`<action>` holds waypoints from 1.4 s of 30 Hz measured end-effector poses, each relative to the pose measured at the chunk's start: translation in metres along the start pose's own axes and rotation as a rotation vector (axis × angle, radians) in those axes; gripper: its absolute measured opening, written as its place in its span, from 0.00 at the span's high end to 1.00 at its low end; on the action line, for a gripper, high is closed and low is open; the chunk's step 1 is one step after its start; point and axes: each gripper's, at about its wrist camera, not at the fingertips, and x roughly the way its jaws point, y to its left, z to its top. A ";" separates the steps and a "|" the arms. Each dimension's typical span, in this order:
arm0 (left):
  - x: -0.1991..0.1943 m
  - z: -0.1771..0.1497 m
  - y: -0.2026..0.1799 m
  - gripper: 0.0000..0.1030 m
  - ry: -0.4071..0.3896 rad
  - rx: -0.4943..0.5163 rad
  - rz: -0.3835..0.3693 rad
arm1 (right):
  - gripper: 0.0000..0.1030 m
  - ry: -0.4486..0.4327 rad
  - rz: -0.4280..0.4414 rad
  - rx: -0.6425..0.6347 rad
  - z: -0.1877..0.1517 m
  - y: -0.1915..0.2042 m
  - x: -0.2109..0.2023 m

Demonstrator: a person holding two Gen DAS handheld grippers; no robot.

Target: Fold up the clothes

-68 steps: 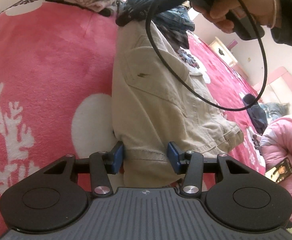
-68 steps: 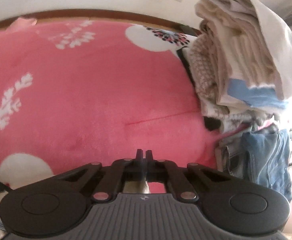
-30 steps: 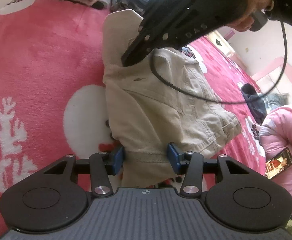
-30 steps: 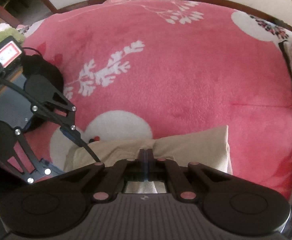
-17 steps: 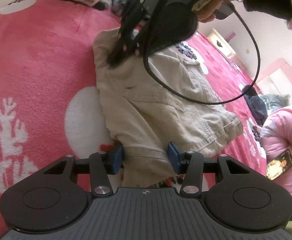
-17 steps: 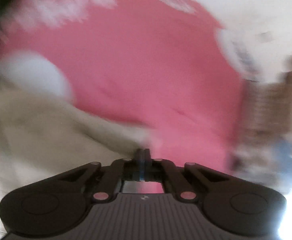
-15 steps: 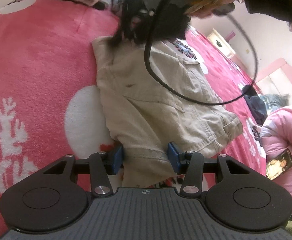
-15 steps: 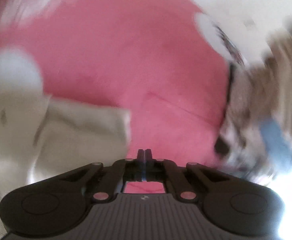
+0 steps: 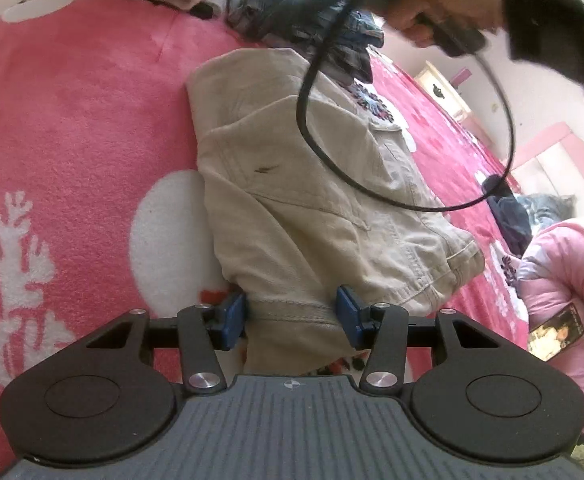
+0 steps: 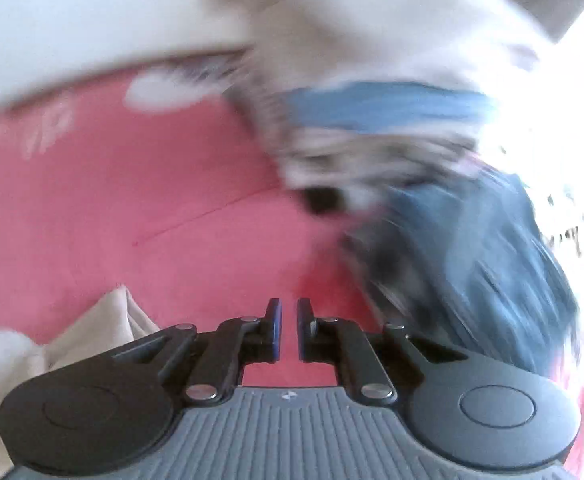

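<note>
Beige jacket (image 9: 316, 204) lies folded on the pink bed blanket (image 9: 72, 128), running 12 to 6 o'clock in the left wrist view. Left tongs (image 9: 290, 316) half open, blue pads pressing the hem bunched between them. Right tongs (image 10: 288, 330) opening, a narrow gap, nothing between them; jacket corner at their 9 o'clock. Clothes pile (image 10: 372, 92) blurred at 1 o'clock.

I see a pink fleece blanket (image 9: 72, 120) with white floral prints covering the bed, pale walls (image 9: 552, 92) behind, and bright daylight (image 10: 564, 152) glaring at its far edge.
</note>
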 end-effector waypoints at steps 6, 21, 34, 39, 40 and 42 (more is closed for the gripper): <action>0.006 0.003 0.015 0.48 0.027 -0.101 -0.048 | 0.78 -0.021 0.090 0.413 -0.124 -0.031 -0.085; 0.020 0.019 0.007 0.46 0.106 -0.189 -0.010 | 0.44 -0.062 0.572 0.857 -0.159 -0.009 -0.017; -0.020 0.051 -0.104 0.65 -0.026 0.130 0.137 | 0.22 -0.034 0.723 1.078 -0.193 -0.041 -0.027; -0.014 0.062 -0.162 0.65 -0.105 0.274 0.084 | 0.02 -0.033 0.857 1.069 -0.192 -0.077 -0.049; -0.012 0.062 -0.171 0.65 -0.118 0.293 0.062 | 0.01 -0.019 0.852 1.040 -0.189 -0.082 -0.052; -0.002 0.063 -0.191 0.65 -0.138 0.329 0.009 | 0.00 0.041 0.808 0.966 -0.182 -0.091 -0.059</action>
